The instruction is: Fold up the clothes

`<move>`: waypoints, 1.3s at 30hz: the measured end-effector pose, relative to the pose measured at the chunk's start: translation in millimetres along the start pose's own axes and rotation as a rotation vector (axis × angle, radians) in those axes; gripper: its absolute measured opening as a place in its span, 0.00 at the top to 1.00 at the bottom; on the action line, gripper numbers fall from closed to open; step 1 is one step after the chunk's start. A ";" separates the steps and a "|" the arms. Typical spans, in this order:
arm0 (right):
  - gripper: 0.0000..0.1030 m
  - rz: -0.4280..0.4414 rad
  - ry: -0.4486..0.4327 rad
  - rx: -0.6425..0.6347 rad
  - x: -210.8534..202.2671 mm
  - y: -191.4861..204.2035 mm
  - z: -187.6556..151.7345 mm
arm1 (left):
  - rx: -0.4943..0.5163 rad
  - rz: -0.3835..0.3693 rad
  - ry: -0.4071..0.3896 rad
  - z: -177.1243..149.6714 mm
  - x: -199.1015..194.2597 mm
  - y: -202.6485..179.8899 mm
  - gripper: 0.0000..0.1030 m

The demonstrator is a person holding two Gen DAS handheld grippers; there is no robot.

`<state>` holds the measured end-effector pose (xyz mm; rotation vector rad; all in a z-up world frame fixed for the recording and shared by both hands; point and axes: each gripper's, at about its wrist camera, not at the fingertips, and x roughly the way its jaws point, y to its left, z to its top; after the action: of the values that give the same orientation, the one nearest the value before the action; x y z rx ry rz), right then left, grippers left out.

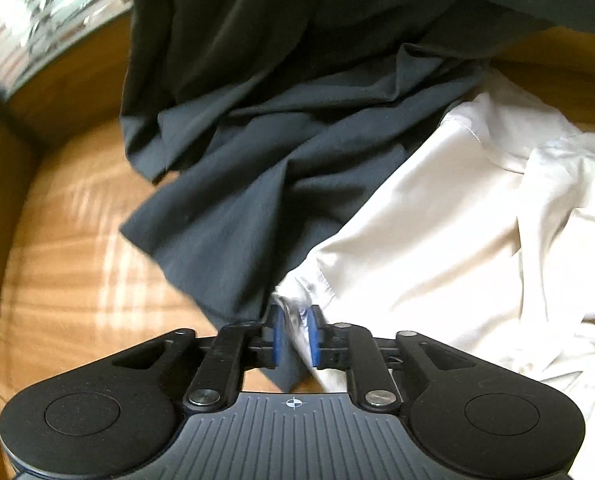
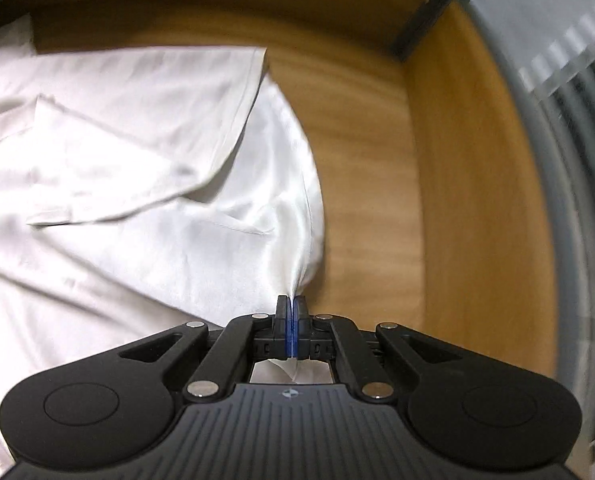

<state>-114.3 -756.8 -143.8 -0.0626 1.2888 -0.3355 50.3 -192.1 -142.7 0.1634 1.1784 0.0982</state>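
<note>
A white shirt [image 1: 437, 220] lies crumpled on the wooden table [image 1: 77, 260], partly under a dark grey garment [image 1: 257, 140] that drapes down from the top of the left wrist view. My left gripper [image 1: 295, 320] points down at the shirt's edge; its blue pads [image 1: 277, 332] stand a little apart with a strip of white cloth loose between them. In the right wrist view the white shirt [image 2: 137, 160] spreads to the left, and my right gripper [image 2: 291, 308] is shut on a pinched corner of it, pulling the cloth into a taut peak.
The wooden table [image 2: 361, 160] ends at a rim on the right, with grey ribbed flooring [image 2: 569, 120] beyond it. A dark post [image 2: 425, 20] stands at the far corner. A bright patterned surface [image 1: 37, 12] lies beyond the table's upper left edge.
</note>
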 end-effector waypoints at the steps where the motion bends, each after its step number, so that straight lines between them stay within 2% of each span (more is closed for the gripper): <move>1: 0.99 0.004 -0.006 0.004 -2.4 0.4 -3.5 | 0.003 -0.009 -0.001 -3.4 -3.4 -1.8 0.73; 2: 0.98 0.007 -0.011 0.008 -4.9 0.8 -7.0 | 0.005 -0.018 -0.002 -6.8 -6.8 -3.6 0.63; 4: 0.93 0.021 -0.033 0.018 -11.7 1.0 -7.9 | 0.011 -0.037 -0.007 -14.9 -17.4 -5.5 0.54; 6: 0.81 0.050 -0.068 0.038 -25.5 3.6 -4.1 | 0.020 -0.058 -0.012 -25.0 -30.9 -7.7 0.53; 8: 0.76 0.077 -0.107 0.056 -38.6 5.7 0.3 | 0.060 -0.087 -0.017 -43.4 -44.4 -21.0 0.51; 10: 0.74 0.113 -0.131 0.060 -47.4 10.4 4.6 | 0.105 -0.125 -0.020 -53.8 -50.6 -36.9 0.48; 12: 0.73 0.141 -0.143 0.039 -55.2 22.9 8.9 | 0.104 -0.172 -0.009 -65.0 -55.3 -46.1 0.47; 14: 0.71 0.160 -0.148 0.006 -61.6 38.8 9.4 | 0.103 -0.219 0.001 -76.2 -59.9 -55.3 0.41; 18: 0.67 0.184 -0.147 -0.052 -71.4 65.1 -2.7 | 0.005 -0.335 0.046 -93.9 -57.3 -64.6 0.37; 26: 0.58 0.192 -0.098 -0.062 -75.0 77.3 -51.2 | -0.143 -0.399 0.066 -101.2 -40.9 -84.8 0.34; 27: 0.57 0.187 -0.093 -0.055 -75.2 73.0 -59.4 | -0.154 -0.394 0.066 -100.4 -38.3 -86.9 0.35; 28: 0.56 0.181 -0.087 -0.047 -75.3 68.7 -67.5 | -0.166 -0.387 0.067 -99.9 -35.7 -89.2 0.42; 29: 0.55 0.175 -0.081 -0.040 -75.5 64.5 -75.7 | -0.181 -0.374 0.073 -99.9 -33.4 -92.2 0.61; 31: 0.51 0.162 -0.070 -0.025 -75.5 55.4 -92.0 | -0.208 -0.346 0.082 -100.3 -29.7 -97.7 0.85; 32: 0.49 0.151 -0.064 -0.018 -74.3 48.1 -100.6 | -0.217 -0.328 0.074 -101.7 -31.9 -98.4 0.90; 34: 0.48 0.128 -0.051 -0.004 -71.9 33.3 -117.3 | -0.235 -0.290 0.058 -104.6 -36.6 -99.5 0.97; 37: 0.41 0.079 -0.027 0.033 -62.9 9.6 -137.7 | -0.258 -0.224 0.034 -110.0 -47.6 -94.7 0.98; 39: 0.40 0.049 -0.007 0.055 -52.8 -5.5 -150.2 | -0.287 -0.182 0.029 -114.1 -55.0 -87.2 0.98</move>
<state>-270.5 -726.1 -136.1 0.0141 1.2712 -0.3280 -76.9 -278.1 -150.7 -0.1982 1.1892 0.1079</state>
